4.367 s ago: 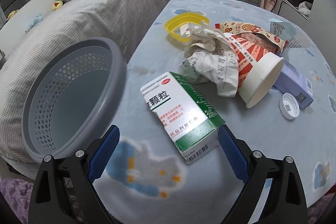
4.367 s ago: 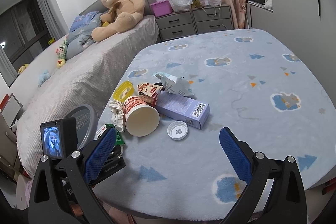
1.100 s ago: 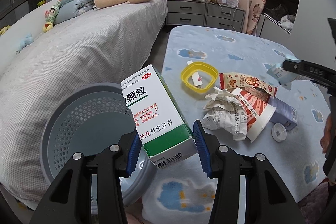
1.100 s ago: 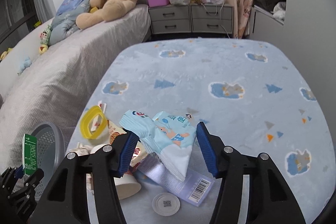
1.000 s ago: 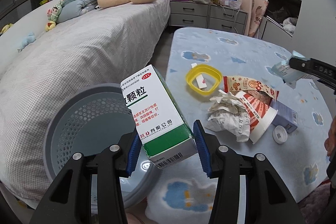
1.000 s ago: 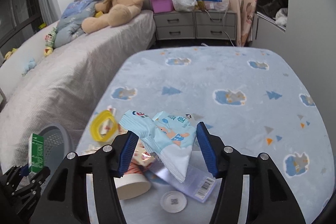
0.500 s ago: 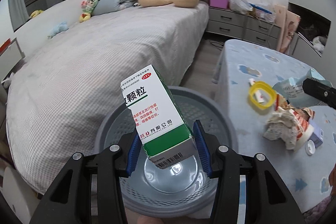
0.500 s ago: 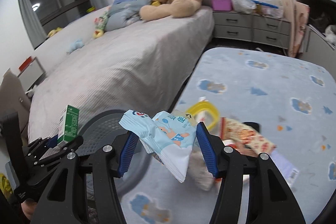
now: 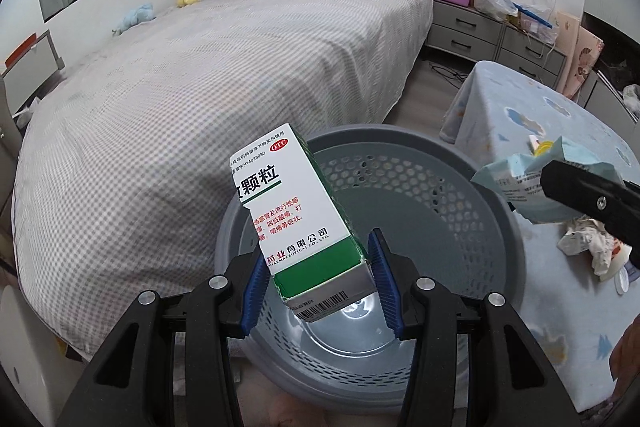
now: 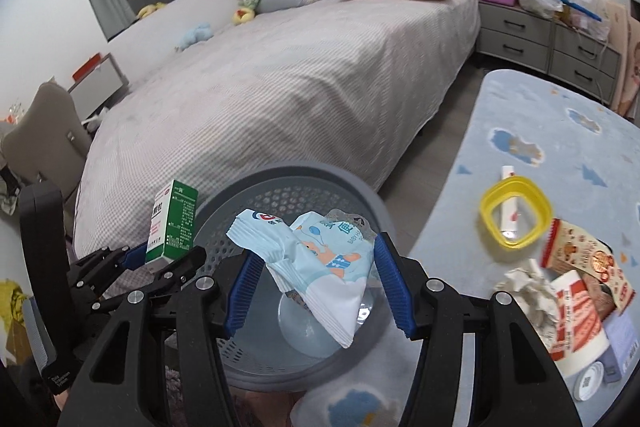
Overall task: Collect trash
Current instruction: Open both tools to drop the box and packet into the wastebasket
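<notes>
My left gripper (image 9: 318, 281) is shut on a white and green medicine box (image 9: 296, 211) and holds it above the grey perforated basket (image 9: 420, 187). The box also shows in the right wrist view (image 10: 172, 223). My right gripper (image 10: 314, 287) is shut on a light blue wipes packet (image 10: 320, 259) and holds it over the same basket (image 10: 280, 187). The packet shows at the right of the left wrist view (image 9: 516, 179). The basket looks empty inside.
On the blue table (image 10: 540, 131) lie a yellow lid (image 10: 514, 213), crumpled paper (image 10: 528, 287), a red and white paper cup (image 10: 580, 315), a snack wrapper (image 10: 588, 259), a purple box (image 10: 622, 343) and a white cap (image 10: 588, 381). A bed (image 9: 200, 87) stands close on the left.
Both grippers have moved left from the table to above the basket, each still holding its item. The basket now sits directly under both.
</notes>
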### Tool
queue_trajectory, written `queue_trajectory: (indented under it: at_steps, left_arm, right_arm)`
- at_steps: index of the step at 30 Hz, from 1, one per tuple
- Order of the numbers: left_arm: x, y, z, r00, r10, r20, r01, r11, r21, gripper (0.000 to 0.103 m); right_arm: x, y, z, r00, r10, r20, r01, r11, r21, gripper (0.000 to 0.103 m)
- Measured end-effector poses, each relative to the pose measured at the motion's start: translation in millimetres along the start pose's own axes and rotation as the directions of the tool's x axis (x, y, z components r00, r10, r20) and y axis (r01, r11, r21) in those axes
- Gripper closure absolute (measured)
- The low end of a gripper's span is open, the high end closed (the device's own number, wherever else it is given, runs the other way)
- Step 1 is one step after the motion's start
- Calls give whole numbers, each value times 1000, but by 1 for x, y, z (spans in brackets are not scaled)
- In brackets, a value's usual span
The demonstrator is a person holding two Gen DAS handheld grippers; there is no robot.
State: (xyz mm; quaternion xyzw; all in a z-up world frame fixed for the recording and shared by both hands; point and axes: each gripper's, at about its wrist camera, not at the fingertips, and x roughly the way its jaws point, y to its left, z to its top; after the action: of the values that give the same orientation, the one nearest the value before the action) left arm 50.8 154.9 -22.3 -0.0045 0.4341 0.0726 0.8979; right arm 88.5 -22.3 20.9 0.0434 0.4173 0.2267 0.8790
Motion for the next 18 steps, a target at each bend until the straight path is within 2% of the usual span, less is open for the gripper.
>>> queue_trajectory:
  at_steps: [9,16,18]
  left_arm:
    - [20,17,1,999,6,-48,-8,999,-42,57]
    - [21,17,4,999,5,-37,-7,999,-38,56]
    - [18,14,2,1000,12,-27,-13,999,-30,52]
  right_arm:
    - [32,7,-8,996,44,-72,-46,999,-22,48]
    - [35,4,-8,995,59,-77,-60,998,-16,46]
    - [34,3,-8,995,61,-74,-62,998,-10,42]
